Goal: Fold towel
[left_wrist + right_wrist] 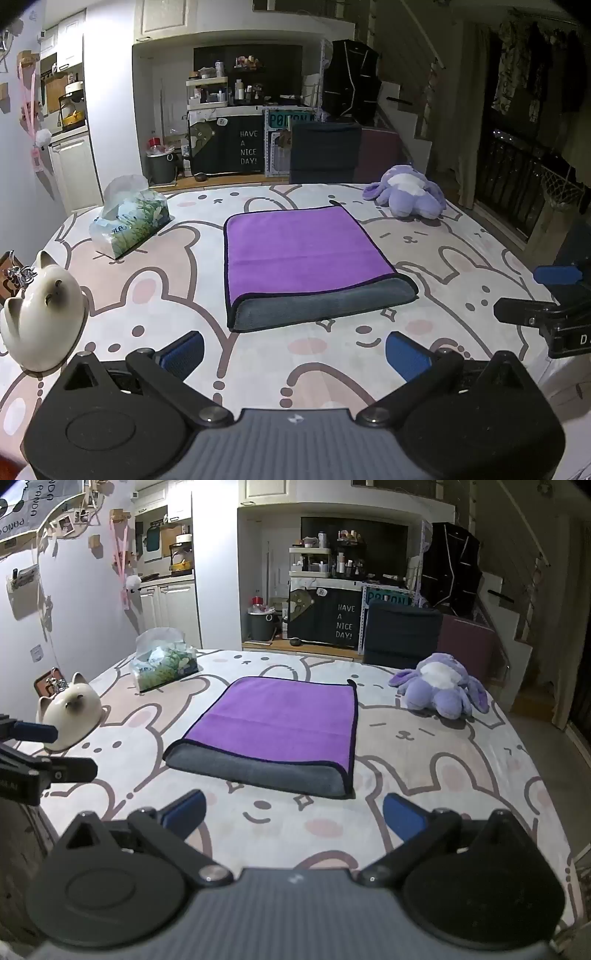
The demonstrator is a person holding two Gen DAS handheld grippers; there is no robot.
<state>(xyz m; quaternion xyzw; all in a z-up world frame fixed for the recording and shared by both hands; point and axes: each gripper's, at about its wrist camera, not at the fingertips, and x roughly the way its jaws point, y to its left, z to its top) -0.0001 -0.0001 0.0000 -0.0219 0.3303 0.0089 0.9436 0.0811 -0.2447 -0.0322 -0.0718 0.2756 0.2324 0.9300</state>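
Note:
A purple towel (303,247) with a grey underside and a dark hem lies folded flat on the bunny-print table, its rounded grey fold edge toward me. It also shows in the right wrist view (280,723). My left gripper (293,354) is open and empty, hovering just short of the towel's near fold. My right gripper (293,821) is open and empty, also just short of the near fold. The right gripper's fingers (557,275) show at the right edge of the left wrist view. The left gripper's fingers (33,731) show at the left edge of the right wrist view.
A tissue pack (129,227) lies at the far left of the table. A cream cat-shaped ceramic figure (40,314) stands at the near left edge. A purple plush toy (406,195) lies at the far right. The bunny-print tablecloth (461,251) covers the table.

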